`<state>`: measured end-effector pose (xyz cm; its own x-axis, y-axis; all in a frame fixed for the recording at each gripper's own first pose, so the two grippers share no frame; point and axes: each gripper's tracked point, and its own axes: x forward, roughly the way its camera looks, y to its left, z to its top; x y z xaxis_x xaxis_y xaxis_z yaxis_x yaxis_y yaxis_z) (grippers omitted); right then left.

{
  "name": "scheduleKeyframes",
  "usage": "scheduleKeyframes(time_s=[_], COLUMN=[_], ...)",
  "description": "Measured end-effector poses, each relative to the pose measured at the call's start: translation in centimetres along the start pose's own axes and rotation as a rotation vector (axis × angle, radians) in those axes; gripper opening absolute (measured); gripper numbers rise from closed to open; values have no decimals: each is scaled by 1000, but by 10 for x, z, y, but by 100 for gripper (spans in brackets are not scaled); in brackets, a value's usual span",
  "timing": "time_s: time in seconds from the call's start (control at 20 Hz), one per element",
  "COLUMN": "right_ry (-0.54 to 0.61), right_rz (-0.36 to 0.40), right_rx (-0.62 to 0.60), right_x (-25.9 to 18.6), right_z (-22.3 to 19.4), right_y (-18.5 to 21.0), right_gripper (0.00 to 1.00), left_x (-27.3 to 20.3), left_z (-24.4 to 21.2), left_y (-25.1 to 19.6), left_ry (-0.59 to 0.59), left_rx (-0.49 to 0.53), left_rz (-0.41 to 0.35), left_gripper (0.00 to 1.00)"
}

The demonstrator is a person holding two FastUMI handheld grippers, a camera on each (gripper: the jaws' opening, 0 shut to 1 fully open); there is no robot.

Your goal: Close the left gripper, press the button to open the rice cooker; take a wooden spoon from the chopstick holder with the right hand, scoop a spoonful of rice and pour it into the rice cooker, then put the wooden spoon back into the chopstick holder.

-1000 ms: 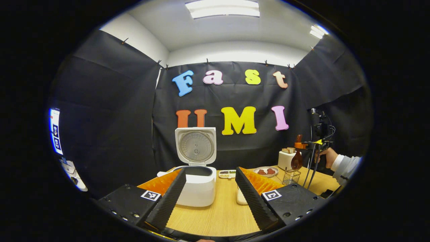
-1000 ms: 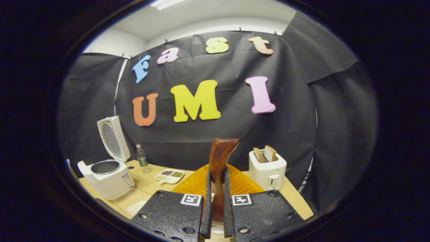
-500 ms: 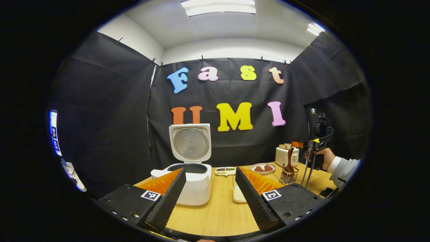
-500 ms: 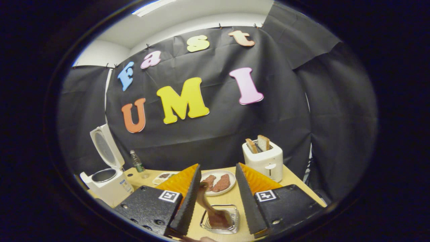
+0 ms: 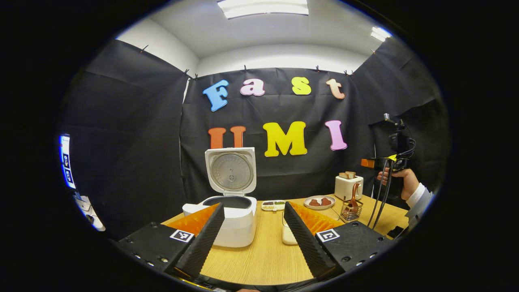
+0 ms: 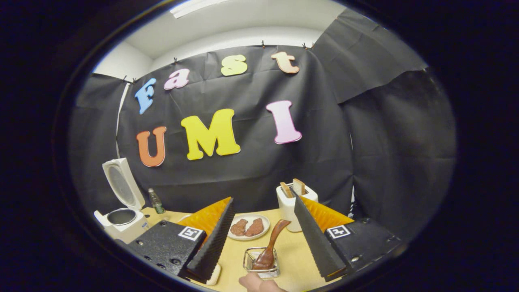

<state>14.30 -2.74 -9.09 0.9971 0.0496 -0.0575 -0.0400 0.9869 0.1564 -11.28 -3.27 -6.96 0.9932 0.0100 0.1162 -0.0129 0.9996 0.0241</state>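
The white rice cooker (image 5: 235, 223) stands open, its lid (image 5: 230, 170) upright; it also sits at the left of the right gripper view (image 6: 119, 219). My left gripper (image 5: 253, 205) hangs open over the table in front of it, holding nothing. The wooden spoon (image 6: 269, 247) leans bowl-down in the wire chopstick holder (image 6: 261, 263). My right gripper (image 6: 264, 199) is open above the holder, apart from the spoon. In the left gripper view, spoon (image 5: 353, 198) and holder (image 5: 350, 211) stand at the right, with the right gripper (image 5: 371, 163) raised above them in a hand (image 5: 395, 178).
A small white container (image 5: 288, 237) sits between the cooker and the holder. A plate with brown pieces (image 6: 247, 227), a toaster with bread (image 6: 290, 202), a bottle (image 6: 155, 200) and a divided dish (image 5: 273, 205) line the back. A fingertip (image 6: 255, 282) shows below the holder.
My right gripper opened, let go of the wooden spoon into the chopstick holder, then rose away above it. The left gripper stayed open and almost still.
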Motion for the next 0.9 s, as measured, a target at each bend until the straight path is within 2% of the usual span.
scheduleKeyframes(time_s=[0.1, 0.15, 0.2, 0.3, 0.35, 0.4, 0.5, 0.6, 0.7, 0.75, 0.8, 0.9], right_ry=[-14, -17, -24, -54, -73, -86, -106, -117, -106, -98, -105, -112], right_rz=[24, 21, 20, 39, 36, 34, 75, 114, 105, 88, 83, 74], right_rx=[-10, -24, -42, -79, -92, -101, -113, -121, -129, -121, -111, -75], right_x=[-19, -27, -35, -54, -62, -67, -84, -94, -99, -100, -102, -103], right_z=[3, 6, 8, 16, 22, 27, 35, 37, 33, 33, 34, 33], right_y=[15, 19, 23, 39, 44, 47, 68, 83, 88, 88, 91, 95], right_gripper=[95, 100, 95, 96, 100, 96, 95, 95, 95, 100, 95, 95], left_x=[7, 11, 18, 32, 37, 42, 54, 62, 76, 83, 91, 108], left_z=[-4, -7, -8, -9, -11, -9, -1, 5, 18, 24, 31, 56], left_y=[-6, -9, -12, -18, -20, -19, -14, -18, -13, -10, -7, 5], left_ry=[9, 21, 34, 55, 72, 81, 82, 95, 105, 118, 126, 103], left_rx=[-10, -16, -23, -54, -68, -72, -61, -83, -87, -88, -87, -82], left_rz=[-22, -38, -56, -96, -111, -112, -110, -143, -158, -165, -166, -154], left_gripper=[94, 94, 94, 94, 94, 94, 94, 94, 94, 94, 94, 94])
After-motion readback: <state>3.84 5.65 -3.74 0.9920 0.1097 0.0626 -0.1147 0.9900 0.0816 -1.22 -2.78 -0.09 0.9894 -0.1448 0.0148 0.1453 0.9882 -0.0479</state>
